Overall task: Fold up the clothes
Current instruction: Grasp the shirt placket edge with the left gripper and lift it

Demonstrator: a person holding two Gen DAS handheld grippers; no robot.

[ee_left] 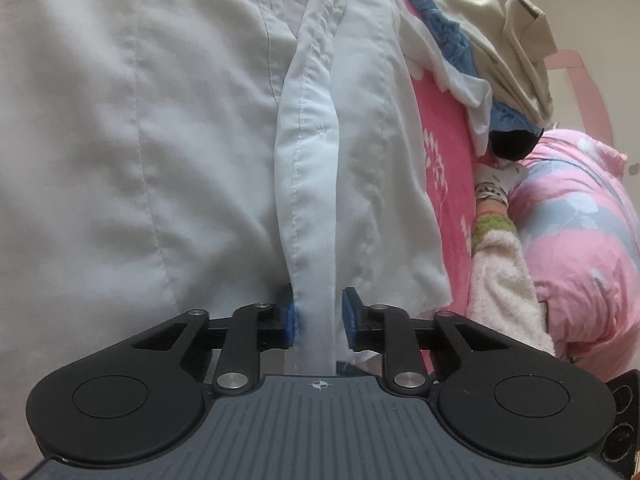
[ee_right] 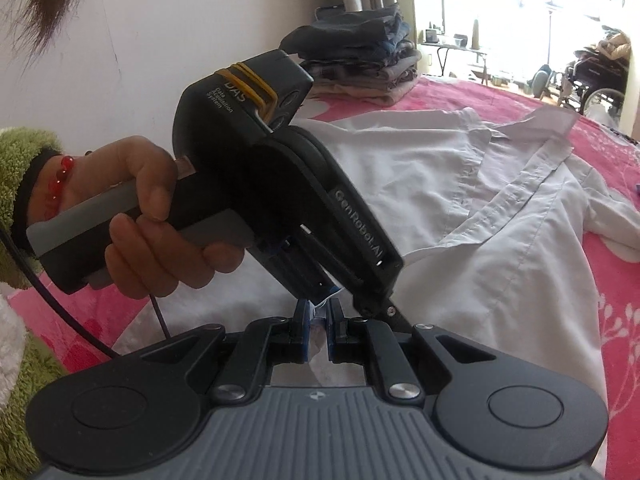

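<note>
A white button-up shirt (ee_left: 160, 140) lies spread on a pink bed sheet (ee_left: 444, 168); it also shows in the right wrist view (ee_right: 460, 184). My left gripper (ee_left: 319, 318) straddles the shirt's front placket (ee_left: 308, 184) near the hem, its blue pads a placket's width apart, not pressing the cloth. My right gripper (ee_right: 317, 330) is shut on the shirt's hem edge. The left gripper's body (ee_right: 288, 184), held in a hand, sits just in front of the right one, touching the same hem area.
A heap of unfolded clothes (ee_left: 492, 48) and a pink-and-blue quilt (ee_left: 580, 240) lie on the right in the left view. A stack of folded clothes (ee_right: 368, 64) stands at the bed's far side near the wall. A wheelchair (ee_right: 588, 76) is beyond the bed.
</note>
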